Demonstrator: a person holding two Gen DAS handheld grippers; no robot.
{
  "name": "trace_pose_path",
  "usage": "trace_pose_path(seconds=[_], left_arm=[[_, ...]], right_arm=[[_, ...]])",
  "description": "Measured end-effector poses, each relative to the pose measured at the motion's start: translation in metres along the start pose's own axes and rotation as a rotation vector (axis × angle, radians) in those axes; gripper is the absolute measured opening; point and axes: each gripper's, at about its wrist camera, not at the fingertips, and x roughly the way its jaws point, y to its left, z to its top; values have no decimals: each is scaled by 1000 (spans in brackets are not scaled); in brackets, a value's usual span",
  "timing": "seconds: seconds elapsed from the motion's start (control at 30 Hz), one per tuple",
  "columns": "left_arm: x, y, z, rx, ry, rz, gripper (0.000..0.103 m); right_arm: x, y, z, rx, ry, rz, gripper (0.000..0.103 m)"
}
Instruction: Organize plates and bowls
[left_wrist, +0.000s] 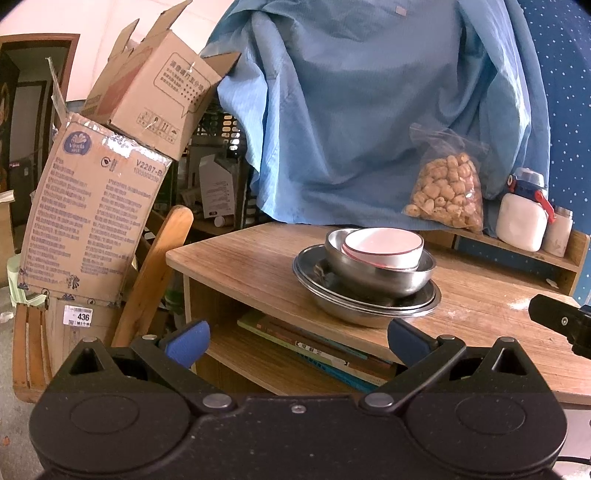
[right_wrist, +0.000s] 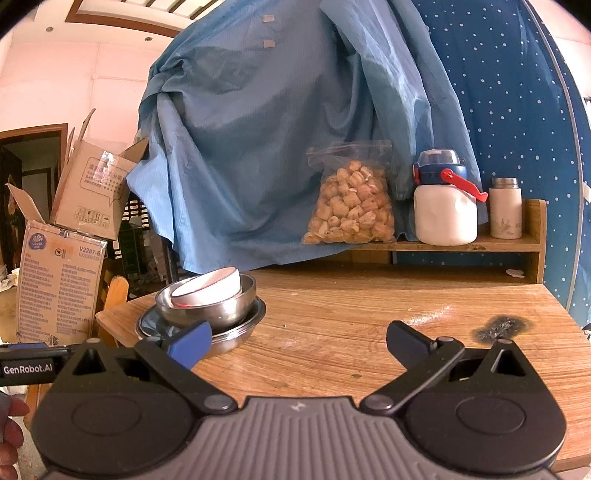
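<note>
A white bowl (left_wrist: 384, 246) with a thin red rim sat tilted inside a steel bowl (left_wrist: 380, 271), which rested in a wide, shallow steel plate (left_wrist: 365, 295) on the bench (left_wrist: 251, 266). This nested stack stood upright just ahead of the left jaws, slightly right of their gap, and ahead-left of the right jaws, partly hidden behind their left pad.

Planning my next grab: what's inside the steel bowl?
A white bowl with a red rim sits tilted inside the steel bowl, which rests on stacked steel plates. Anything beneath the white bowl is hidden.
</note>
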Motion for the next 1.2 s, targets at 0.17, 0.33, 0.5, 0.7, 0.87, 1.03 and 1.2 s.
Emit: trace_pose_path(seconds=[0.17, 0.33, 0.5, 0.7, 0.87, 1.03, 1.2], left_arm=[[0, 0, 0, 0, -1, 1, 102], [0, 0, 0, -1, 0, 0, 102], [0, 0, 0, 0, 0, 1, 102], [0, 0, 0, 0, 1, 0, 102], [1, 0, -1, -4, 7, -6, 102], [1, 0, -1, -5, 7, -6, 102], [1, 0, -1, -4, 7, -6, 102]], right_arm=[[0, 0, 0, 0, 1, -1, 103], [0, -1, -1, 0, 1, 0, 103], [0, -1, -1, -1, 1, 0, 103], [0, 0, 0, -1, 3, 1, 103], [1, -1, -1, -1, 5, 2, 103], [1, -1, -1, -1, 6, 2, 103], [1, -1, -1, -2, 6, 3, 103]])
